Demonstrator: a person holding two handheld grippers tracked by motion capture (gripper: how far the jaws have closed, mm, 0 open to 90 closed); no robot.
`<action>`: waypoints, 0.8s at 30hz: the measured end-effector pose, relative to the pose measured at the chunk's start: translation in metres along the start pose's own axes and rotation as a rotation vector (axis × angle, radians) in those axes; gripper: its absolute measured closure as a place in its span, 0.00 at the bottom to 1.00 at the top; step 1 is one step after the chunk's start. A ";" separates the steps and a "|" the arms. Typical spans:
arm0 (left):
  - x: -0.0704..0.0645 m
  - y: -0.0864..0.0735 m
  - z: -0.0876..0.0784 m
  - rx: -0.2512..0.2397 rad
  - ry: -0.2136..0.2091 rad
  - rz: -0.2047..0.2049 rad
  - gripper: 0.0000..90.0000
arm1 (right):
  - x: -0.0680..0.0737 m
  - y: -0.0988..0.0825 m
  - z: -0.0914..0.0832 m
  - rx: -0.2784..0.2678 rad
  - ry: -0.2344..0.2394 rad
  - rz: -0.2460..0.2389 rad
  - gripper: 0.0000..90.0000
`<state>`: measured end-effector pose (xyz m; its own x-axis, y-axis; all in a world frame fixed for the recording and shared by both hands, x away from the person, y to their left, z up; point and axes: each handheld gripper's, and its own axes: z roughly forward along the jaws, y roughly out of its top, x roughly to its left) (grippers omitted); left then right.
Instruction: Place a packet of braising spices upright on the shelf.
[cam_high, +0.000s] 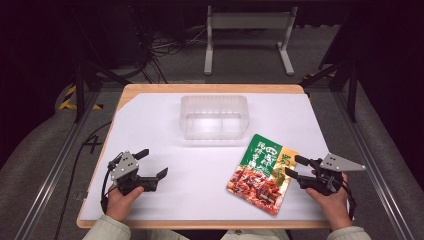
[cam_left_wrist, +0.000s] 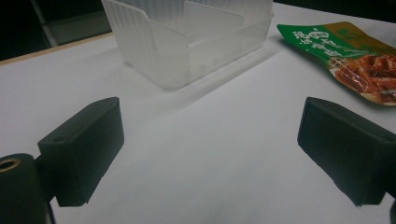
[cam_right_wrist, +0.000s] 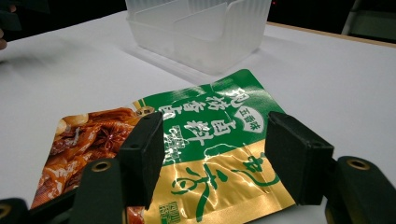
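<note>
Right tool (cam_right_wrist: 212, 158) hung released, jaws astride the flat food pouch's (cam_right_wrist: 187, 140) gold edge; closing there risked pads skidding off slippery foil.

overhead view, two low jaw-level views

Green, gold and red-brown food pouch (cam_high: 262, 174), with white characters on the green part and green characters on the gold part; a picture of brown braised pieces on the lower end. Clear, frosted-looking plastic container (cam_high: 214, 117) with fine vertical ribs on its walls. White sheet (cam_high: 200, 170) over a light wooden table (cam_high: 210, 88). Black left gripper (cam_high: 153, 165) and black right gripper (cam_high: 296, 166), each with a grey plate on top. Pale greenish sleeves (cam_high: 106, 229).
</note>
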<state>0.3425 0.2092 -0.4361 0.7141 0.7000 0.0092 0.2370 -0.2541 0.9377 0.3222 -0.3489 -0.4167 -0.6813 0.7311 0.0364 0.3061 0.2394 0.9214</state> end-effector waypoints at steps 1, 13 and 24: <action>0.000 0.000 0.000 0.001 0.000 -0.001 0.09 | 0.000 0.000 0.000 -0.002 -0.003 -0.004 0.42; 0.000 -0.002 -0.002 0.002 -0.006 -0.024 0.08 | 0.000 0.015 0.001 -0.042 0.013 -0.038 0.40; -0.002 -0.003 -0.001 0.013 0.002 -0.006 0.08 | -0.011 0.038 0.001 -0.032 0.014 -0.021 0.44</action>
<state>0.3402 0.2091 -0.4383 0.7116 0.7026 0.0046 0.2497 -0.2589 0.9331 0.3423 -0.3467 -0.3822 -0.6966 0.7172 0.0220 0.2704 0.2340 0.9339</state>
